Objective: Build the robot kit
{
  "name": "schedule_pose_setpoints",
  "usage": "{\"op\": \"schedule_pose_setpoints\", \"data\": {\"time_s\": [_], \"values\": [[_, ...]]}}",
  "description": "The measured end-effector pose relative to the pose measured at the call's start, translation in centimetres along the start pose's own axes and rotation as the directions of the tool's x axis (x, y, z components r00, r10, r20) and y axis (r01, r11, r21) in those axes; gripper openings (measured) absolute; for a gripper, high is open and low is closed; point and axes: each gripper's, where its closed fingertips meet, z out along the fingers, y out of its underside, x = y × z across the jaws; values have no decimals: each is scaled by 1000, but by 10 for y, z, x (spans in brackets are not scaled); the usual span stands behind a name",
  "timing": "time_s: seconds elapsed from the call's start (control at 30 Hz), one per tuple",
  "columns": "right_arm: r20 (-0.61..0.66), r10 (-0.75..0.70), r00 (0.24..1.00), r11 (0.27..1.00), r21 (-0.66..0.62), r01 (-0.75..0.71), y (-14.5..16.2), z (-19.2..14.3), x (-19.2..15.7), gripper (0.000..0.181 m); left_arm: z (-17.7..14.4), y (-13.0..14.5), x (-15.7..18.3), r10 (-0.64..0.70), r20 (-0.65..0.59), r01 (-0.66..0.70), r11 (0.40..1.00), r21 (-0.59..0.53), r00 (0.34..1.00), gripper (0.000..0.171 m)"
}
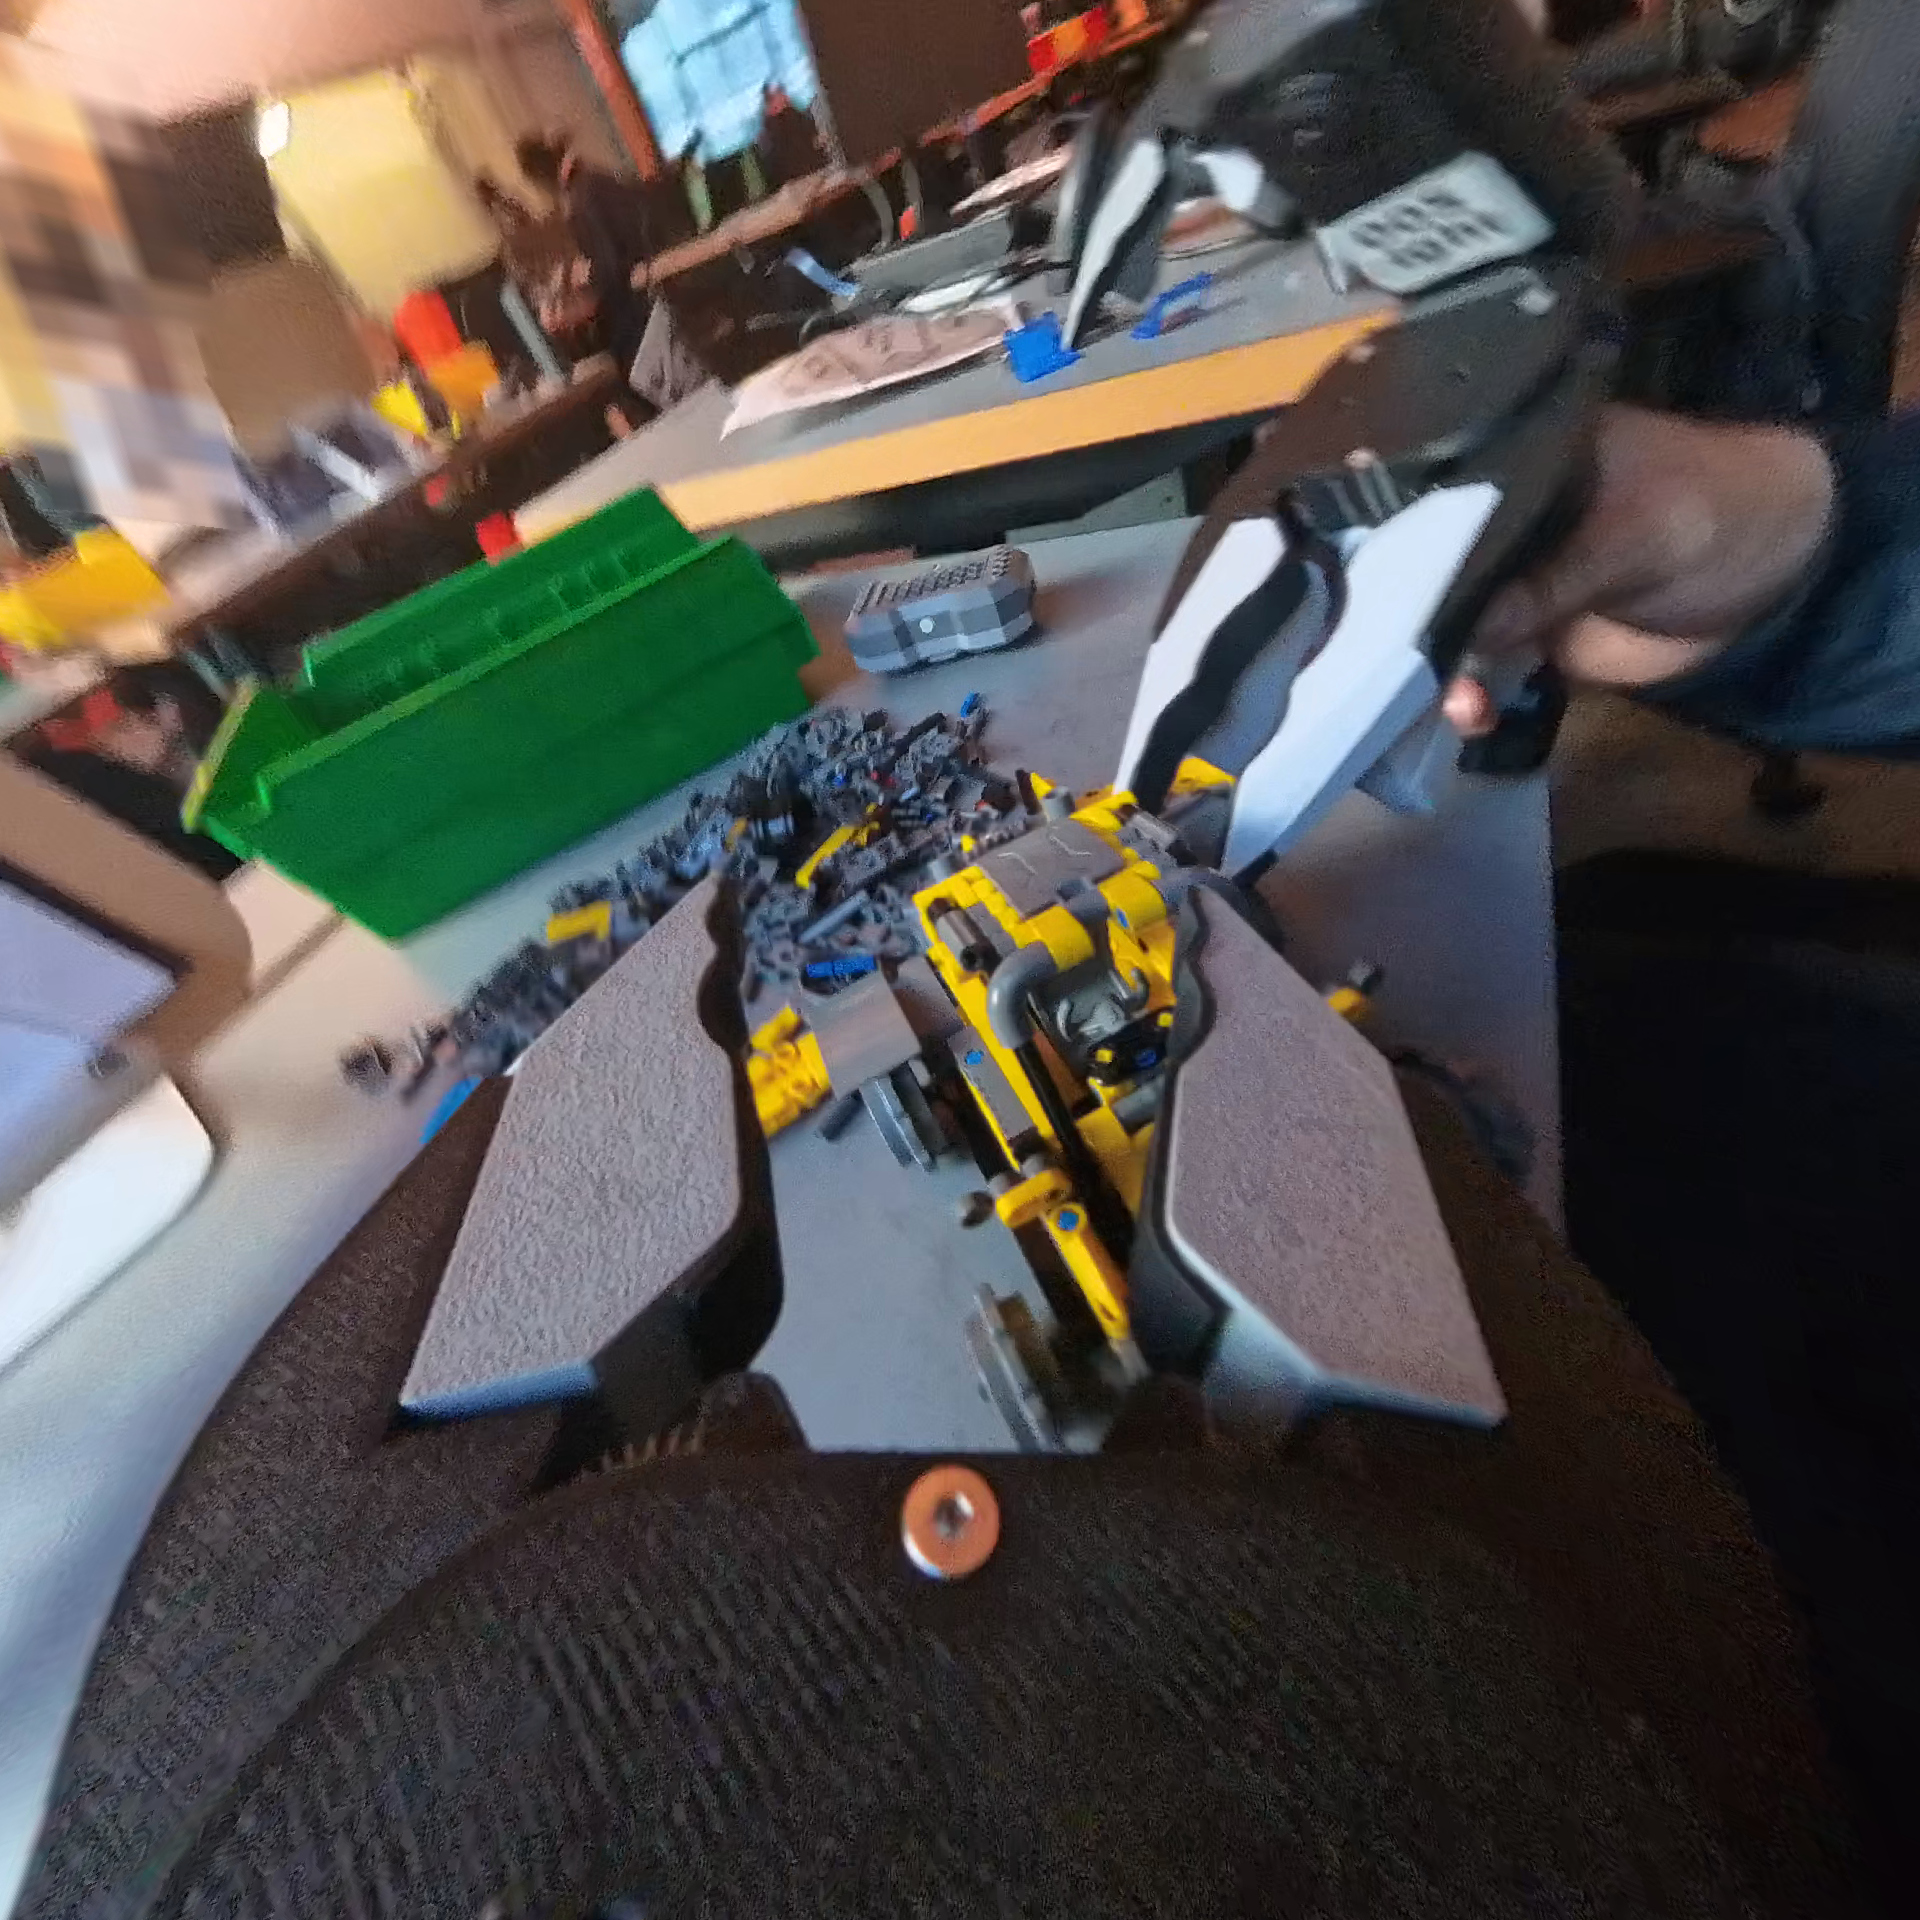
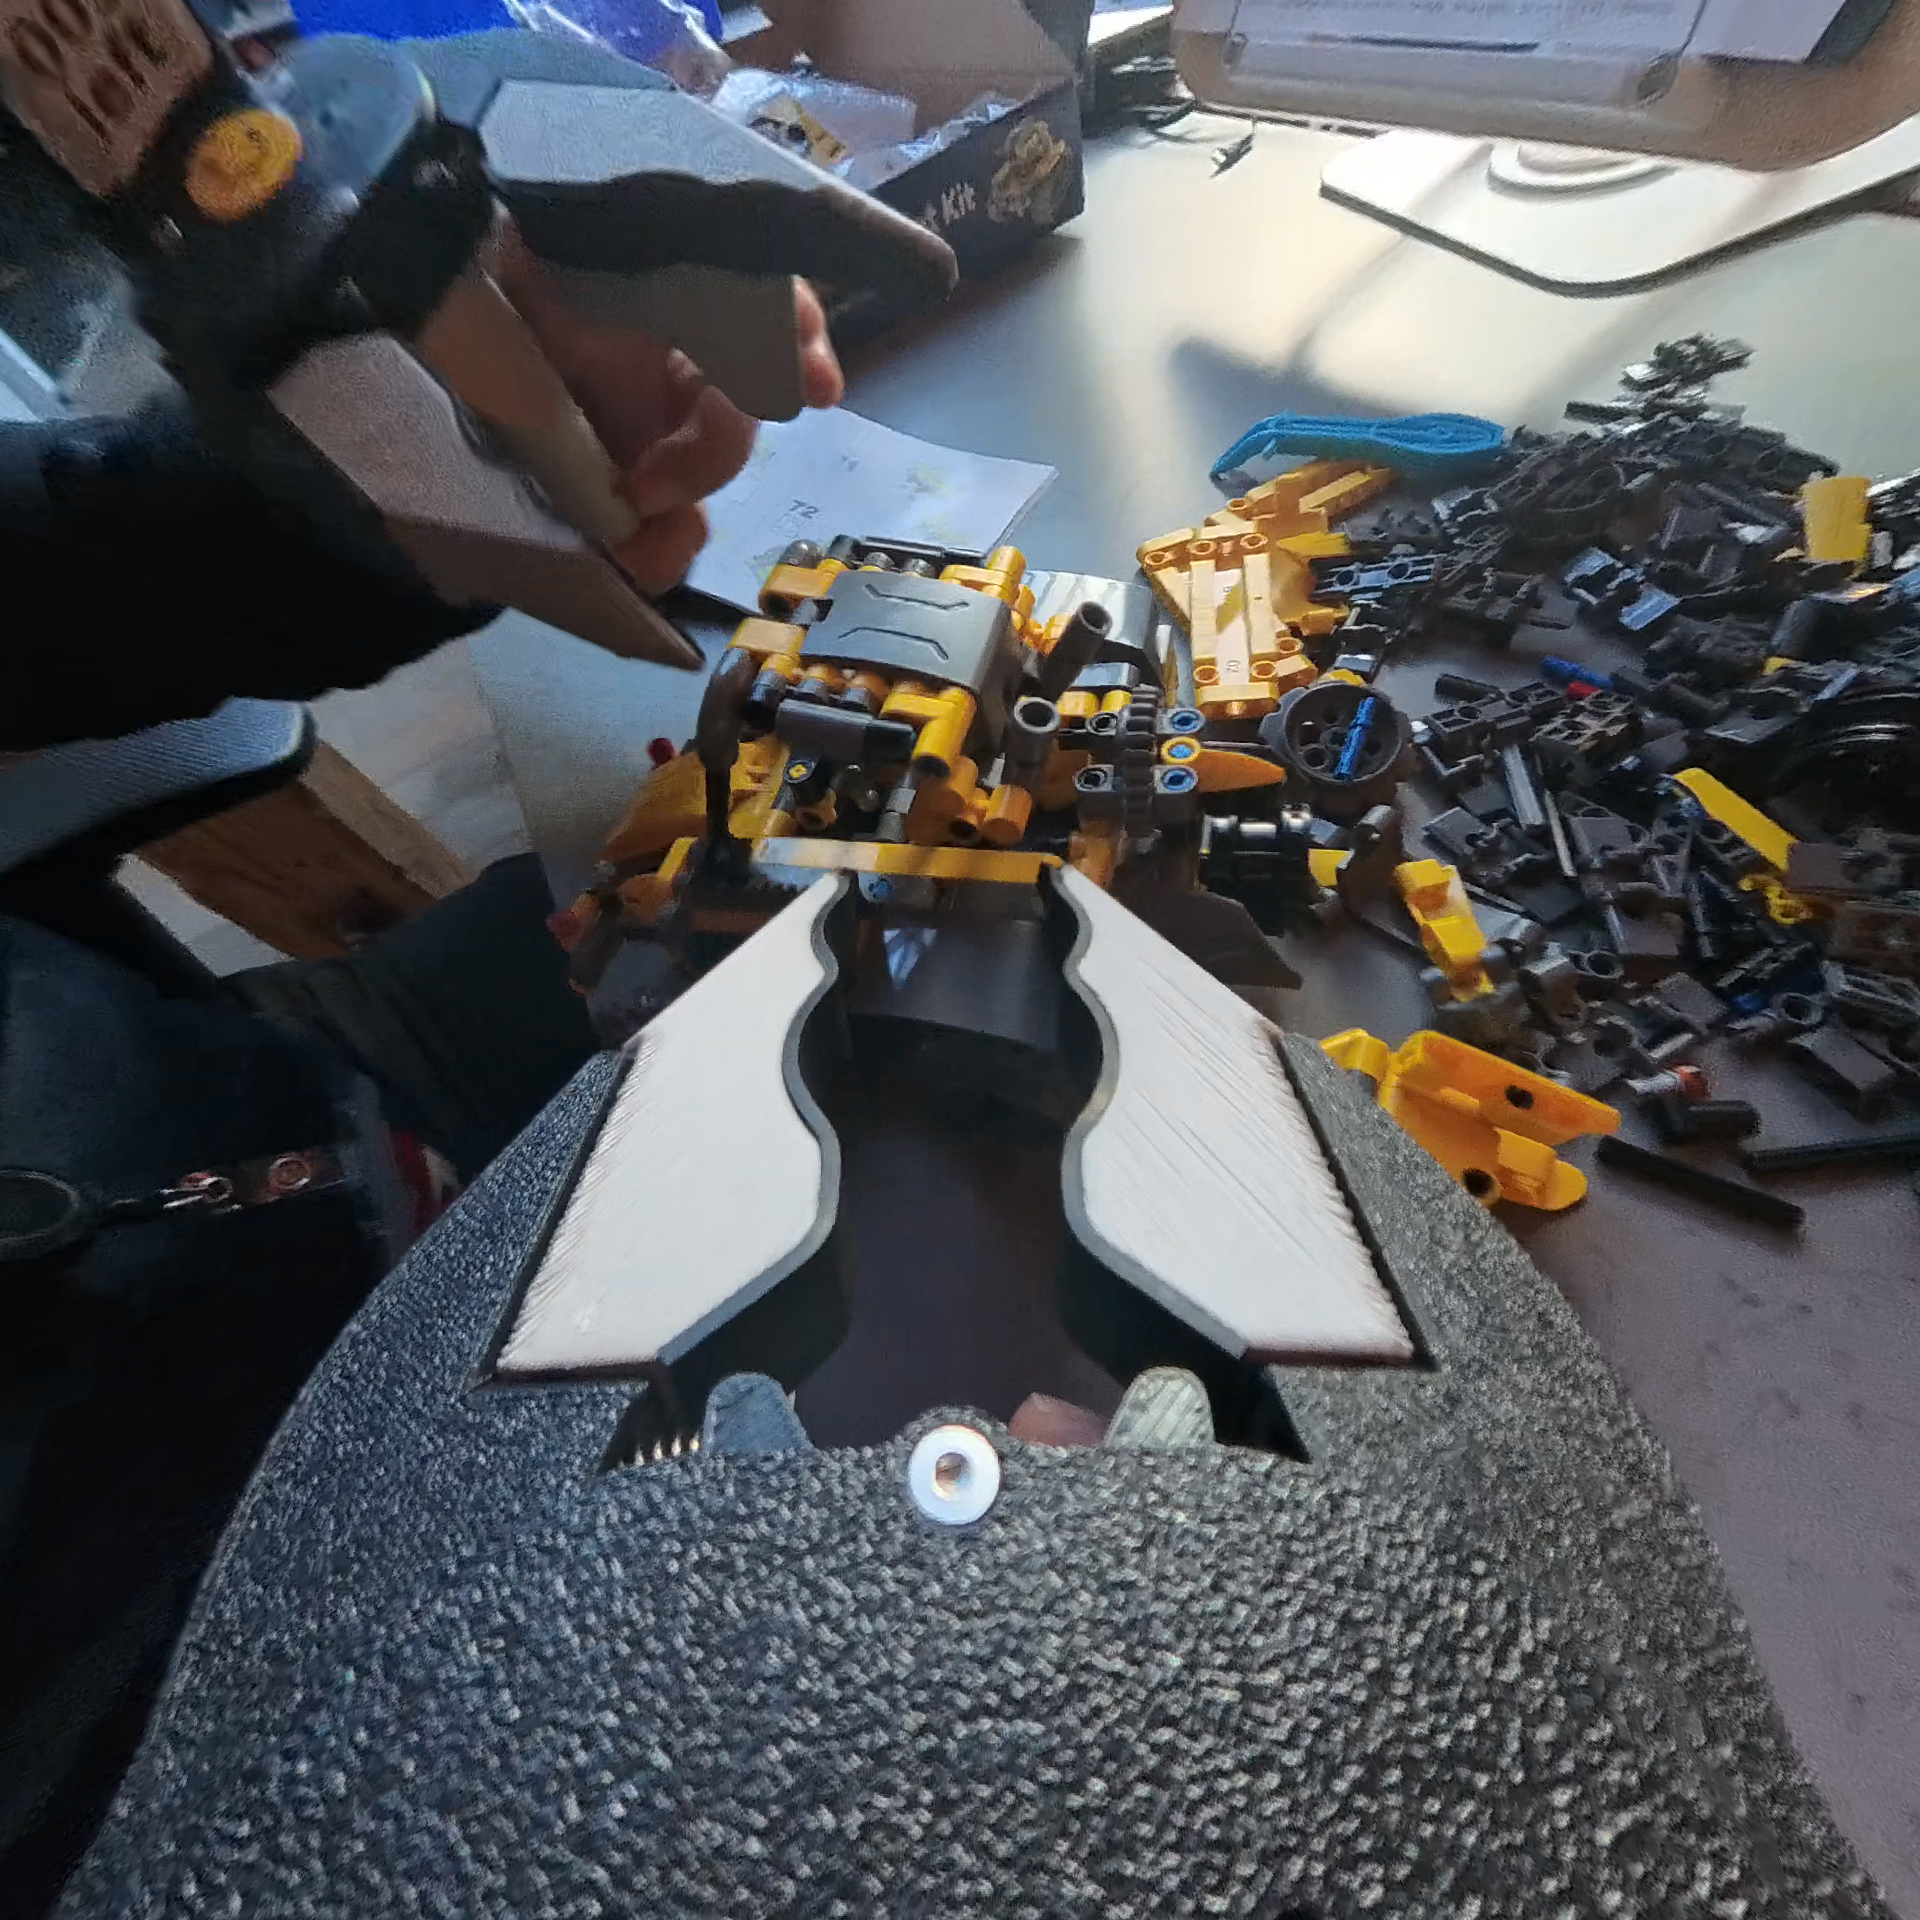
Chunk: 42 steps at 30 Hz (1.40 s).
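A yellow and grey brick-built vehicle model (image 2: pixel 894 717) lies on the grey table (image 2: pixel 1143 343). My right gripper (image 2: pixel 951 885) is closed on a dark block at the model's near end, which fills the gap between the fingers. In the left wrist view the right gripper (image 1: pixel 1190 826) comes down on the model's (image 1: pixel 1049 935) far end, held by a hand. My left gripper (image 1: pixel 956 914) is open wide with the model between its fingers, close against the right finger (image 1: pixel 1288 1174). In the right wrist view the left gripper (image 2: pixel 821 457) hovers open, its lower tip next to the model.
A heap of loose dark and yellow pieces (image 2: pixel 1662 675) spreads right of the model, with a blue tool (image 2: pixel 1361 436) and a yellow part (image 2: pixel 1455 1112). A booklet (image 2: pixel 883 499), cardboard box (image 2: pixel 966 156) and monitor foot (image 2: pixel 1610 208) lie behind. A green bin (image 1: pixel 499 707) and grey block (image 1: pixel 940 613) stand farther off.
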Motion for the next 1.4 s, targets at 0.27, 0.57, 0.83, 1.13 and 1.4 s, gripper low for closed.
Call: {"op": "schedule_pose_setpoints", "data": {"time_s": [0.27,0.57,0.83,1.13,1.4], "values": [[-56,7,998,998,59,-4,-6,-17,9,36,15,16,22,-436,36,433,875,-215,899,98],[-224,97,970,979,194,-53,-15,-87,52,37,17,22,22,-224,76,236,928,-289,972,62],[-155,142,978,962,254,-99,-13,-94,36,36,-9,25,27,-158,-197,104,960,-260,968,62],[310,310,899,921,139,-365,-25,-15,-53,28,-24,24,26,-132,-358,111,991,-78,925,61],[386,599,702,750,38,-660,-21,-3,-39,29,-27,23,26,-151,-399,163,987,-4,905,61]]}}
